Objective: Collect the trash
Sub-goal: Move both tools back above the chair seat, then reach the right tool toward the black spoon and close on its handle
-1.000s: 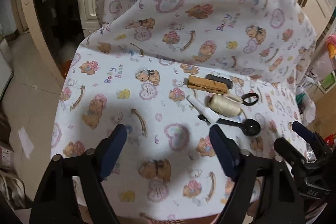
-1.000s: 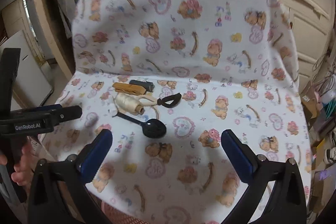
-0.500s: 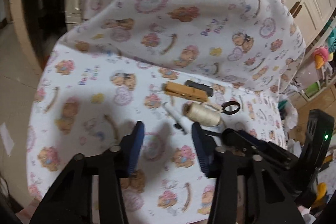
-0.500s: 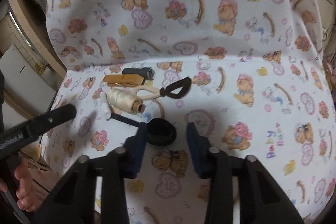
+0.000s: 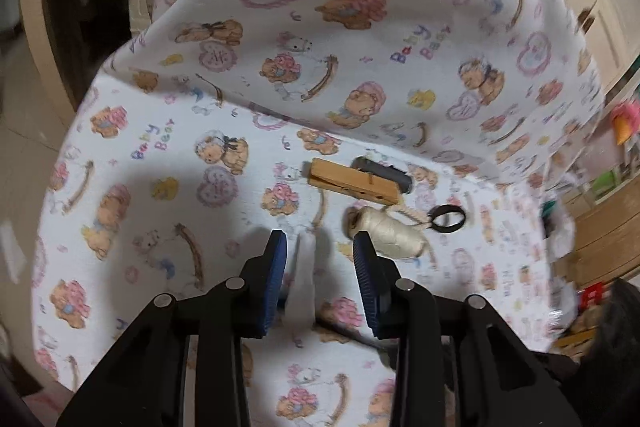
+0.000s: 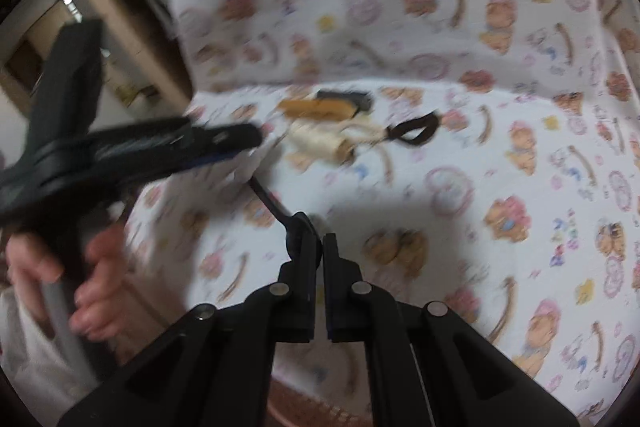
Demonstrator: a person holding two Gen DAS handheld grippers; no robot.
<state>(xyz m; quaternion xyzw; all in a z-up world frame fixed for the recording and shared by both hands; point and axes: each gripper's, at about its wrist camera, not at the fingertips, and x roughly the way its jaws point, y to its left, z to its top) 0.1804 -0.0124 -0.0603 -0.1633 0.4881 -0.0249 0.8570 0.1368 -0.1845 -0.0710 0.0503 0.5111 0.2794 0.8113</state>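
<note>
Black spoon (image 6: pixel 276 205) on the bear-print cloth (image 5: pixel 160 147) seems pinched by the closed right gripper (image 6: pixel 318 247); the left gripper (image 5: pixel 320 255), jaws open, straddles a white tube (image 5: pixel 304 279) for pickup.

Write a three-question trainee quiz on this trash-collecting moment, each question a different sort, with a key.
1. True or false: the right hand-held gripper is shut on the black spoon.
2. What lies between the left hand-held gripper's open fingers?
A. wooden clothespin
B. white tube
C. thread spool
3. Fill in: the clothespin lies beside a dark ____.

Key: 1 true; 2 B; 3 cylinder.
</note>
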